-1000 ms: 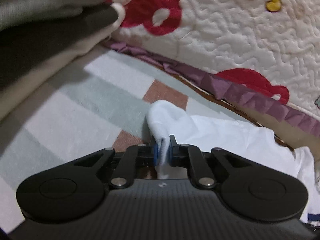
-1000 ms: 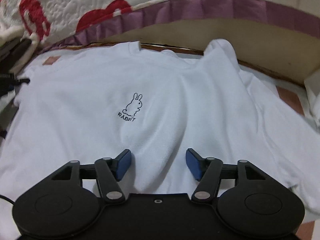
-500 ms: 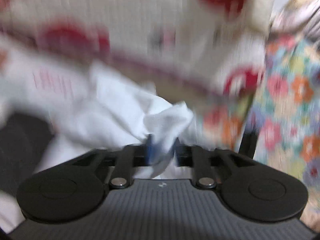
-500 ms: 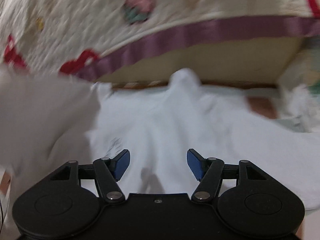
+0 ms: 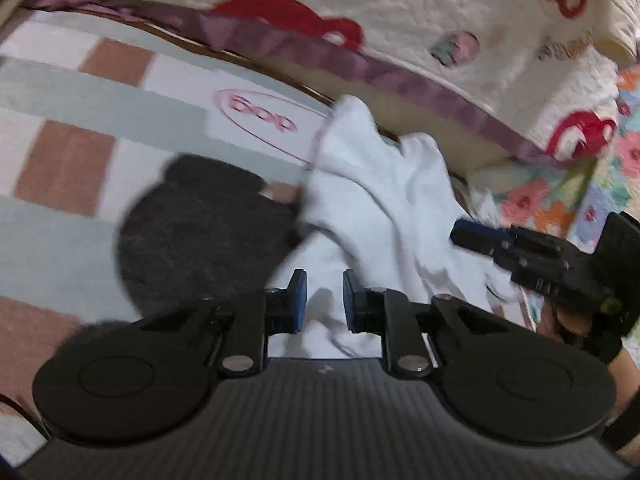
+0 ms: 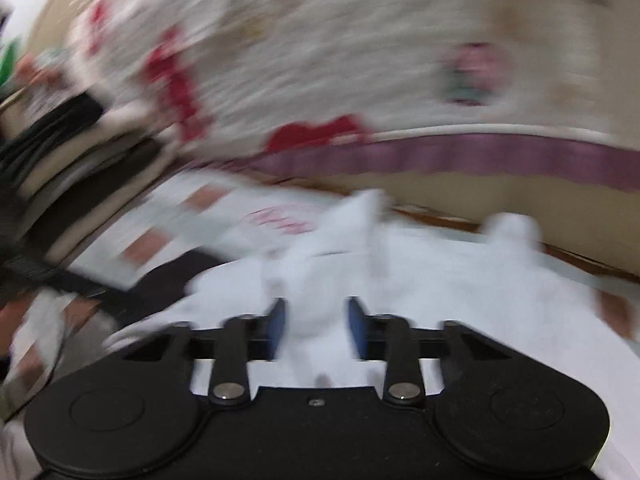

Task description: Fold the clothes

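A white T-shirt (image 5: pixel 384 200) lies on a striped blanket (image 5: pixel 80 148), its left part folded over toward the right. My left gripper (image 5: pixel 324 300) hovers low over the shirt with its blue pads a small gap apart and nothing between them. My right gripper shows in the left wrist view (image 5: pixel 560 264) at the right edge, beside the shirt. In the blurred right wrist view the right gripper (image 6: pixel 316 326) is part open above the white shirt (image 6: pixel 440 280), holding nothing.
A quilted cream bed cover (image 5: pixel 400 12) with red shapes and a purple trim hangs behind the shirt. A stack of folded dark and beige clothes (image 6: pixel 60 160) stands at the left. A floral cloth (image 5: pixel 592 176) lies at the right.
My left gripper carried the sleeve across to the right and let go of it; its jaws now stand apart. My right gripper's jaws have narrowed and it has swung left.
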The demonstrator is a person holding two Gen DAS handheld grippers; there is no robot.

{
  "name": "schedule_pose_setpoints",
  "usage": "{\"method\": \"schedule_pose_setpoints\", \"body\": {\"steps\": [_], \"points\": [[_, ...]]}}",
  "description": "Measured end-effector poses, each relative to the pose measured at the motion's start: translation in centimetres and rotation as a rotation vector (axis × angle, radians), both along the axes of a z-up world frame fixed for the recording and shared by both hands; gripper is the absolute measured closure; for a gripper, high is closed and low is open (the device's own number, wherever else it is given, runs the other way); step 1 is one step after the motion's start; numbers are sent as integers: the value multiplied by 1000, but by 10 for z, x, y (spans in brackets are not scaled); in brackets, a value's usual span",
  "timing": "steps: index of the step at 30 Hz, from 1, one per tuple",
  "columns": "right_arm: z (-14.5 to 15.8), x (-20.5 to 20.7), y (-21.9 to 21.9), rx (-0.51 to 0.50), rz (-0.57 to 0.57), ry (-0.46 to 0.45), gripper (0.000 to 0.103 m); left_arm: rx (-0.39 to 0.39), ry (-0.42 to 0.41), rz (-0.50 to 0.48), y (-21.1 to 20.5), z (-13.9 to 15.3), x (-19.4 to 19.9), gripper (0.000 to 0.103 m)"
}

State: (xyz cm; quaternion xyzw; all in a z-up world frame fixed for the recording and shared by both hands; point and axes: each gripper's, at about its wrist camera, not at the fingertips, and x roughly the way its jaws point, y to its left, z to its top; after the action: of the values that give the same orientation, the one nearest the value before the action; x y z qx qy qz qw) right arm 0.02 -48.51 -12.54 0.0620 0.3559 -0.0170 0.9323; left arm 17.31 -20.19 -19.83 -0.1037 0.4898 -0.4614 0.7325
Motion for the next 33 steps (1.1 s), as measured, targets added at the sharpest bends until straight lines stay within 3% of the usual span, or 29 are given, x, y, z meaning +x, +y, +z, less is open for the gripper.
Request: {"method": "schedule_pose_setpoints", "body": {"steps": [3,5,6,7,8,9,10,15,26,29,33], "points": [[-12,29,29,-49,45,33,86,12,0,25,6,-5,4,86],[-18,45,37,-94,21,61,68,8,5,35,8,-7,5,86],[-22,51,37,-122,2,74,52,6,7,38,9,-7,5,84],[-26,54,35,-117,-6,82,51,4,9,40,10,-7,5,83],[-30,57,31,-87,-7,90,52,2,11,42,10,-8,6,82],[-31,58,26,-40,-3,94,81,-3,13,44,7,-9,7,82],[-29,57,22,12,-1,83,100,-9,16,44,8,-9,7,82],[20,26,10,217,-57,-164,100,-77,25,55,12,-4,10,71],[54,8,6,391,12,-293,99,-388,128,-19,15,9,-1,49],[63,3,5,438,31,-328,99,-443,97,13,23,16,1,44],[66,3,10,463,73,-330,99,-447,-66,-23,24,32,-8,38]]}}
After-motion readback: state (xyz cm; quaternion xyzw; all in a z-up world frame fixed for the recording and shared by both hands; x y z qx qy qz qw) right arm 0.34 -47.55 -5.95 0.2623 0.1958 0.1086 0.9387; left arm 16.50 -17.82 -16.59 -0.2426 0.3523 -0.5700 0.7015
